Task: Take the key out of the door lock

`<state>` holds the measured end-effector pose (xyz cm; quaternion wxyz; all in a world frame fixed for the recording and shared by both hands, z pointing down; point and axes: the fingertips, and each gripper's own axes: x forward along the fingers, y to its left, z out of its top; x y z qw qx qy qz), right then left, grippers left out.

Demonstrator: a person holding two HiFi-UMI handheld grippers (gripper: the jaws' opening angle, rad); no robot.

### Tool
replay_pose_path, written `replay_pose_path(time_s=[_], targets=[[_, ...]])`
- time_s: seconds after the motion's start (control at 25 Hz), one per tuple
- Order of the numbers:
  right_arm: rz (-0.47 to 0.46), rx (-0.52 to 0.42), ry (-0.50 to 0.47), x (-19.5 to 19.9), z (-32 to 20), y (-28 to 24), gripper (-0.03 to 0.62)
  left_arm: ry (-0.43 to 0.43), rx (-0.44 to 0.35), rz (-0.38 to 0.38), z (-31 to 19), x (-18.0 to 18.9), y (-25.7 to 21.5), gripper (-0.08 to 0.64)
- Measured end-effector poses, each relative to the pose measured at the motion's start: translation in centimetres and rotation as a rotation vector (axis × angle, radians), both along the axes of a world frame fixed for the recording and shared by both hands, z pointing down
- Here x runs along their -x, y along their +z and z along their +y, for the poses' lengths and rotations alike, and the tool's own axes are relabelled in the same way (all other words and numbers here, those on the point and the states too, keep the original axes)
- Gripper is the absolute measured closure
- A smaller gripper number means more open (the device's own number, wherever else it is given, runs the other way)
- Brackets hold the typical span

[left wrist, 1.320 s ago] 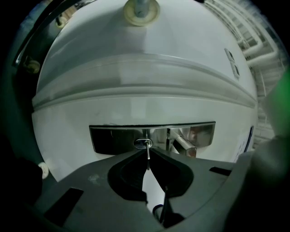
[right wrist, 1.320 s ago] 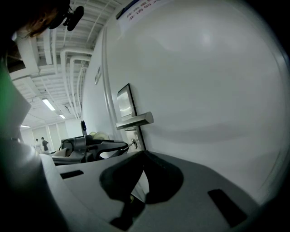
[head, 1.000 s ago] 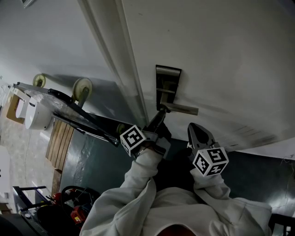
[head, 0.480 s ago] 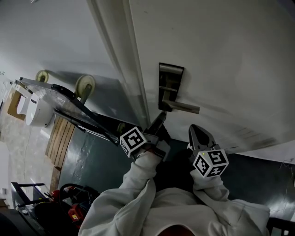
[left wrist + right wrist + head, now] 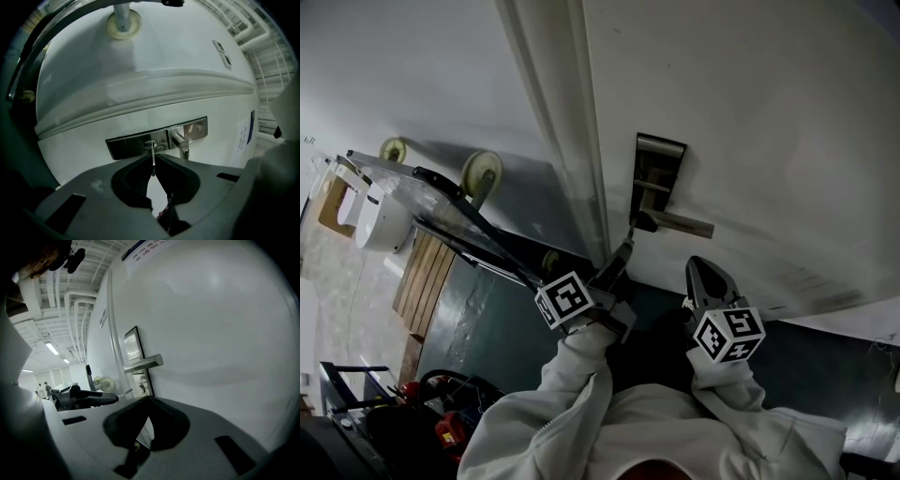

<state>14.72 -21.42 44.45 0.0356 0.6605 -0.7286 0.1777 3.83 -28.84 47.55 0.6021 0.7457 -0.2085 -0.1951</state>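
The left gripper [image 5: 153, 158] was clamped on the key [image 5: 153, 165] at the lock [image 5: 150, 144] near the door [image 5: 750, 112] edge, while the right gripper [image 5: 149, 401] hung closed and empty. A crooked pull could have jammed or dropped the key.

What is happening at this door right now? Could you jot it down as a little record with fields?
Left claw: shut on the key
Key position: tip points at the lock; it looks just clear of the keyhole, but that is hard to be sure of
Right claw: shut, empty, beside the door
Door handle: level, nothing touching it
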Motion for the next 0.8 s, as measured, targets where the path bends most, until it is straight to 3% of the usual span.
replay_pose_path(time_s=[0.12, 0.8], targets=[[-0.008, 0.005, -0.008, 0.4, -0.3, 0.3, 0.540, 0.001, -0.046, -0.009, 0.2, 0.7, -0.4, 0.532], [-0.002, 0.019, -0.013, -0.1, 0.1, 1.0, 0.540, -0.025, -0.468, -0.542, 0.9, 5.3, -0.6, 0.532]])
